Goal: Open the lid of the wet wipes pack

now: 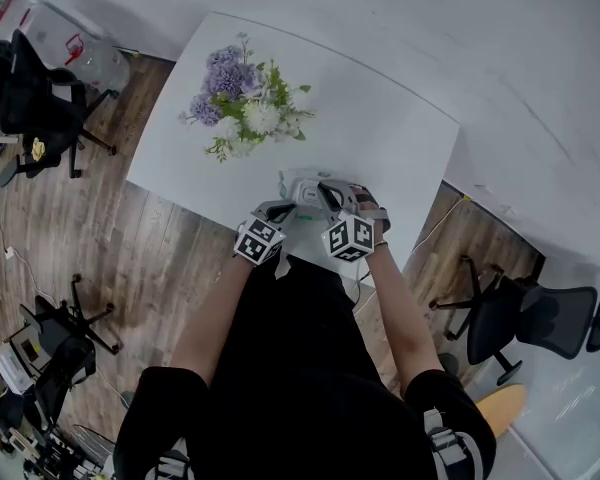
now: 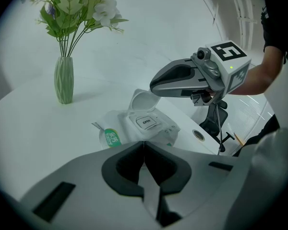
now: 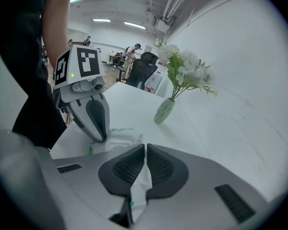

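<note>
The wet wipes pack [image 2: 156, 131] lies on the white table [image 1: 380, 128] near its front edge, white film with green print. Its round hinged lid [image 2: 145, 102] stands open above the label marked OPEN [image 2: 145, 121]. My left gripper [image 2: 144, 145] is shut just over the pack's near end, nothing showing between its pads. In the right gripper view its tip [image 3: 100, 137] touches the pack [image 3: 117, 138]. My right gripper [image 3: 145, 150] is shut on a thin white edge of the pack's film. In the head view both grippers [image 1: 272, 211] [image 1: 332, 196] flank the pack [image 1: 302, 190].
A green ribbed vase [image 2: 64, 80] of white and purple flowers [image 1: 242, 103] stands farther back on the table. A cable grommet [image 2: 198, 135] sits right of the pack. Office chairs [image 1: 520, 323] [image 1: 40, 108] stand on the wooden floor on both sides.
</note>
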The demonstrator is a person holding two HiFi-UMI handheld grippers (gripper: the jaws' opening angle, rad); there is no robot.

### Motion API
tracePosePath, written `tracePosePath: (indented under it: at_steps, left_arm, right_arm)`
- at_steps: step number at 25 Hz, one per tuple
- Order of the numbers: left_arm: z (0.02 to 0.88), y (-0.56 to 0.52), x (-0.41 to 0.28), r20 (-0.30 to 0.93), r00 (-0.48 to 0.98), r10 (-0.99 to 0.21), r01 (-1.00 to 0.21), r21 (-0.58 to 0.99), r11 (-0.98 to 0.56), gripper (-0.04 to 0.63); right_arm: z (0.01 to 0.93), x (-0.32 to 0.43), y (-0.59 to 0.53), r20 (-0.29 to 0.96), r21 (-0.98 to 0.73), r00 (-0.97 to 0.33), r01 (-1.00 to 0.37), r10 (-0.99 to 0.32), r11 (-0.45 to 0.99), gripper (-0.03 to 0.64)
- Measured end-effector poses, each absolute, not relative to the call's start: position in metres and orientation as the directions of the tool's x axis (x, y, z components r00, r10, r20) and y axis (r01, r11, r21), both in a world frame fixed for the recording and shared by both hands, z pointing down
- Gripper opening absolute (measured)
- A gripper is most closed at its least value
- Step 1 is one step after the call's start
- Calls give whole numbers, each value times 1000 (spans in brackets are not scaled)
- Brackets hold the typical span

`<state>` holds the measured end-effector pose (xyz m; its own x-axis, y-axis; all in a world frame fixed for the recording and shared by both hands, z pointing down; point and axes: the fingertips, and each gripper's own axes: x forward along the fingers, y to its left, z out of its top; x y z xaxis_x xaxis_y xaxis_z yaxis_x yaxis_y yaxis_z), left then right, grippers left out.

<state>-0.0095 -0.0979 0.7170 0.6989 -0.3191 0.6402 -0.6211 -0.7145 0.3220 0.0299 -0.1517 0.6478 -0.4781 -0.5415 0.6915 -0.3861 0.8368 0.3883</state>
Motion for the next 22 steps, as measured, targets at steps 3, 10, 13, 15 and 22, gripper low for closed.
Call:
tracePosePath:
  at_steps: [3,10,13,15,22]
  left_arm:
    - [718,-99,-10,636,701,-323,-621,321,-715,23]
    - [720,-98,-11,636,710,-301,-601,327,-729,23]
    - [719,-98,-11,631,717,-294,-593,331,-734,23]
    - [718,-98,-11,633,721,-284,-587,339,-736,23]
    - [719,-99,-11,632,734,-250,-561,355,-748,23]
  right_arm:
    - [649,29,-156,688,391,-479,-388,-545,835,32]
    - [652,29,-169,691,405,-464,-387,-554,829,34]
    - [653,29,-175,690,409,-458,-392,-560,824,35]
    - [654,30,-178,688,410,-454,-400,-566,819,37]
    - [660,32,-190,677,415,-434,-442,-594,795,44]
